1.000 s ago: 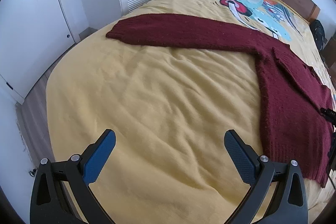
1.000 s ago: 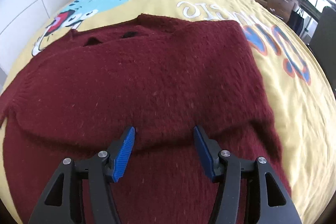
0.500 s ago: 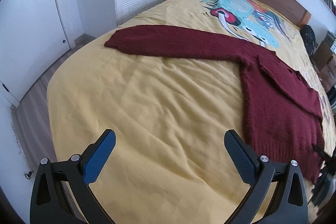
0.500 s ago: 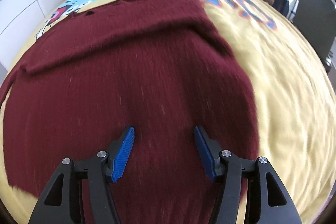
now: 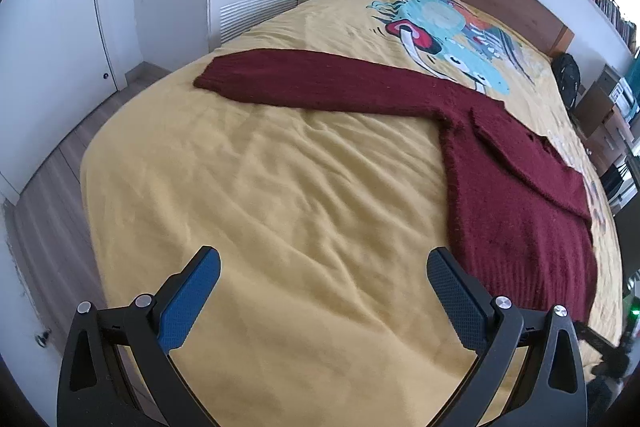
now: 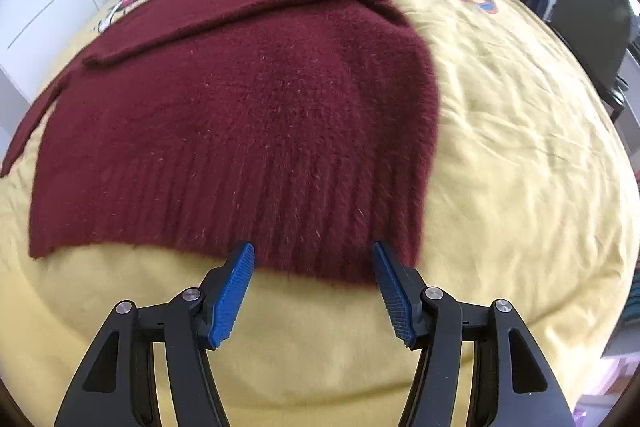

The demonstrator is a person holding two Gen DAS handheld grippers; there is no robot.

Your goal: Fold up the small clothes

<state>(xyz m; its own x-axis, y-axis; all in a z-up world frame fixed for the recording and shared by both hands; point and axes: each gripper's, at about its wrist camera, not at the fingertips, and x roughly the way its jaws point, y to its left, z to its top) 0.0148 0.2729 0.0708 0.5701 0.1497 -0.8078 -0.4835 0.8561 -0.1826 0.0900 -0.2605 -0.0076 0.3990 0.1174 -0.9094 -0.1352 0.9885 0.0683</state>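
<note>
Nearby, open right claw (image 6: pixel 314 261) over sweater hem (image 6: pixel 240 227)

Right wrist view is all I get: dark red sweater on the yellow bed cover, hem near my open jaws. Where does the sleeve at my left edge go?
Observer: That sleeve lies stretched out flat across the bed cover, toward the white door.
Operator: Is the left gripper holding any of it?
Observer: No. The left gripper is wide open over bare yellow cover, with the sweater off to its right.
Operator: And the other sleeve?
Observer: It is folded across the chest, as your view shows too. Your right gripper is open at the hem, gripping nothing.
</note>
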